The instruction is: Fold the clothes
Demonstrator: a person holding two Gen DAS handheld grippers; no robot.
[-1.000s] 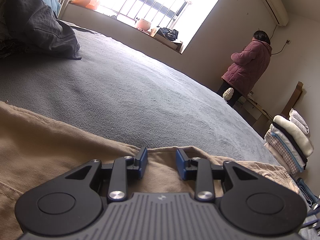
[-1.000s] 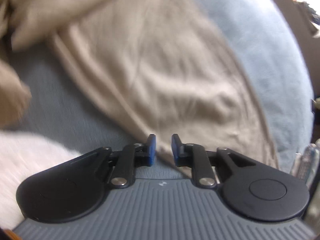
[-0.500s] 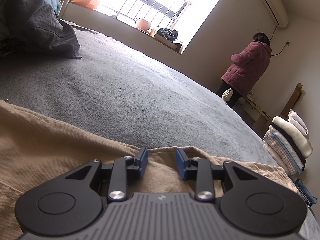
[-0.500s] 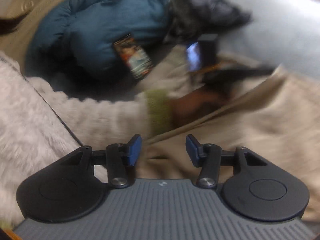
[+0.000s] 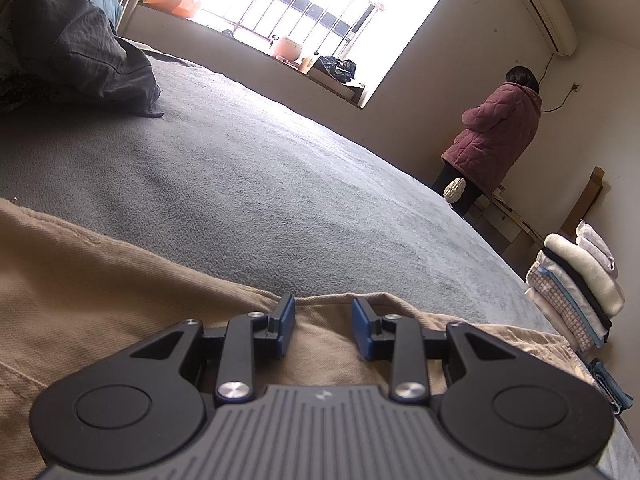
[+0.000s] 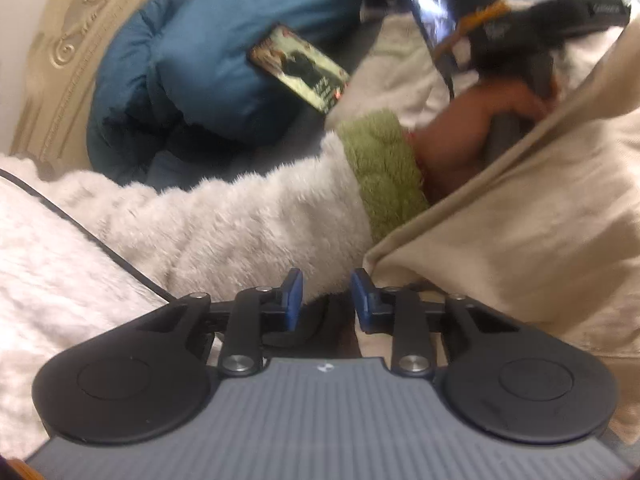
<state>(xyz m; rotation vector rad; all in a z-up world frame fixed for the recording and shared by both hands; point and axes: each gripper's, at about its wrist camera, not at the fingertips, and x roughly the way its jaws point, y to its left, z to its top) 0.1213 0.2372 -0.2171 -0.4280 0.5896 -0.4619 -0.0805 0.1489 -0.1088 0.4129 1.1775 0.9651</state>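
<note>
Right gripper beside a beige garment

The right gripper (image 6: 326, 294) is seen with jaws parted and nothing between them; a fold of the beige garment (image 6: 520, 240) lies at two o'clock, a fleece sleeve (image 6: 240, 224) at eleven.

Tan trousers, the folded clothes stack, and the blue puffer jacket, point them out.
tan trousers (image 5: 100, 292), left wrist view, flat fabric.
folded clothes stack (image 5: 580, 284), left wrist view, cream top layer.
blue puffer jacket (image 6: 192, 64), right wrist view, quilted middle.

the khaki garment (image 5: 100, 300) runs off the left frame edge and under the left hand-held gripper (image 5: 323, 326); in the blurred right wrist view, the phone (image 6: 300, 68) screen is unreadable.
</note>
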